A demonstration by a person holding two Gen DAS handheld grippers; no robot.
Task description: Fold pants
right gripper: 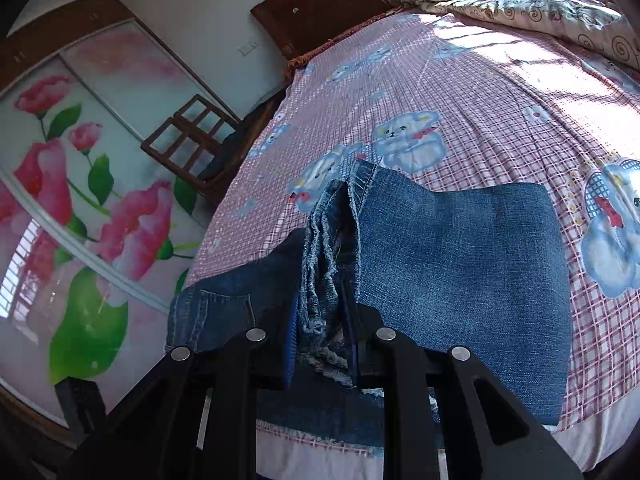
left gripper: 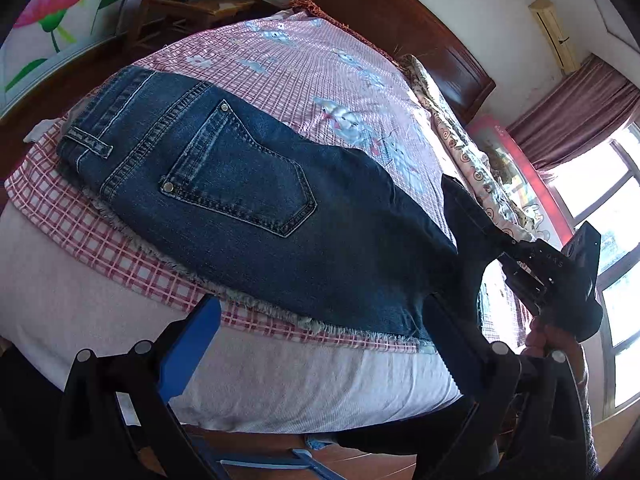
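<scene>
Jeans (left gripper: 248, 184) were spread across the middle of the left wrist view, on the pink checked sheet (left gripper: 304, 64) of a bed, the waistband toward the upper left of the frame and the back pocket (left gripper: 240, 180) facing up. The step in hand was judged to be a fold of the legs toward the waist. In the right wrist view, at the lower centre, the right gripper (right gripper: 324, 332) was seen clamped on the bunched, frayed hems (right gripper: 324, 280), with a paler fold of denim draped to its right. The left gripper (left gripper: 320, 344), at the bottom of its own view, was held with its jaws wide apart and nothing between them; its right finger lay against the frayed edge near the lower right. The next move was judged to call for the gathered hems to be carried over to the waistband and laid flat, with the fold pinned by the free gripper. No containers were seen.
</scene>
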